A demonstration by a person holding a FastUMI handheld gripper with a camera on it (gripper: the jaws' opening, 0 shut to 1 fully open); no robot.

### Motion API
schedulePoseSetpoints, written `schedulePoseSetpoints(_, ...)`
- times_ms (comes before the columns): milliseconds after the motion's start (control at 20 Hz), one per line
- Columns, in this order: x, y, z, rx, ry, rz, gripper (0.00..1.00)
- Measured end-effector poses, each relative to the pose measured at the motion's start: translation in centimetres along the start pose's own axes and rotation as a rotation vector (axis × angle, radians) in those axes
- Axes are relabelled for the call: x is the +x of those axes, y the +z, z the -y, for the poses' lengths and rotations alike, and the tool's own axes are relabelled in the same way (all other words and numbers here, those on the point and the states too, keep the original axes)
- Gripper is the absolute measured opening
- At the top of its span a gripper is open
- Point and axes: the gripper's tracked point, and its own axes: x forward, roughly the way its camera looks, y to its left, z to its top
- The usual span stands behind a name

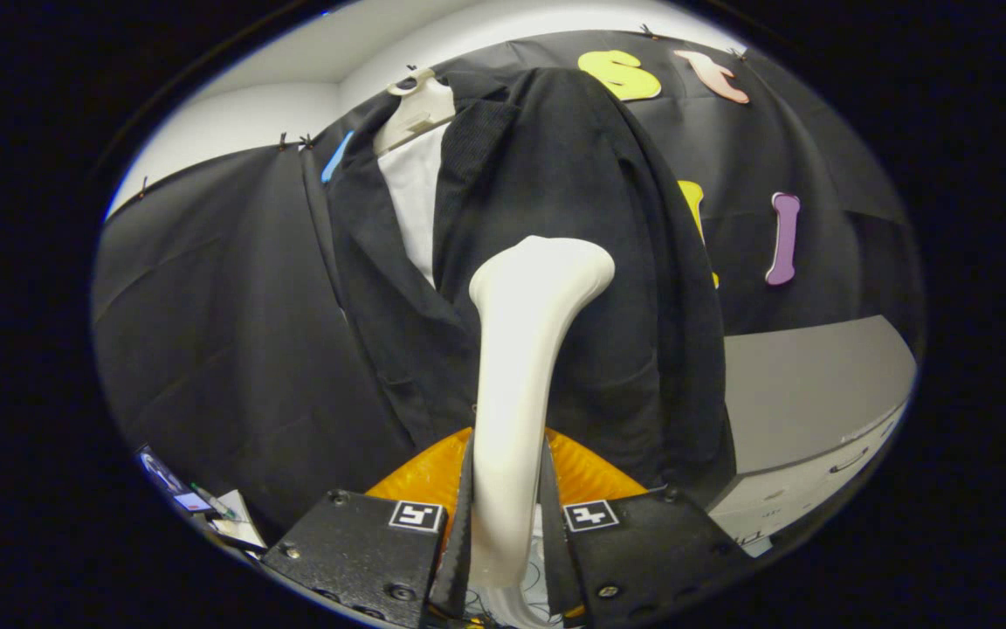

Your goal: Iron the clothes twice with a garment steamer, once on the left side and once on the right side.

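Steamer [520, 367]: one white garment steamer, smooth and glossy, with a slim handle that widens into a broad curved head at the far end. Its handle runs straight up between the jaws, which are clenched on it from both sides, one finger [459, 524] pressed to its left flank and the other to its right. The gripper [507, 533] thus carries the steamer upright, and the head stands well beyond the fingertips, right at the front of the clothes.

One black jacket [555, 262] hangs on one white hanger [416, 105] straight ahead of the jaws, open at the chest, with two lapels and a single white shirt [411, 201] showing between them. The fabric is dark and matte, with soft vertical folds. The steamer head sits over the jacket's right front panel as seen from the jaws, below the lapel.

Just beyond the fingers, under the jacket's hem, lies one orange ribbed piece [590, 472]. To the right of the jaws stands one grey cabinet [809, 411] with drawer fronts. To the left, low down, a few small items lie together, too small to tell.
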Motion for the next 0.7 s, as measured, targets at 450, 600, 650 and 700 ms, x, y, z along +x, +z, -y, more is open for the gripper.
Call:
schedulePoseSetpoints(450, 0.6, -4.8, 1.0, 0.015, -0.021, -0.075, 0.37)
schedulePoseSetpoints(600, 0.8, -6.4, 1.2, 0.016, -0.025, -0.1, 0.37)
schedulePoseSetpoints(650, 0.9, -7.1, 1.3, 0.019, -0.027, -0.111, 0.37)
schedulePoseSetpoints(700, 0.8, -7.7, 1.5, 0.023, -0.029, -0.12, 0.37)
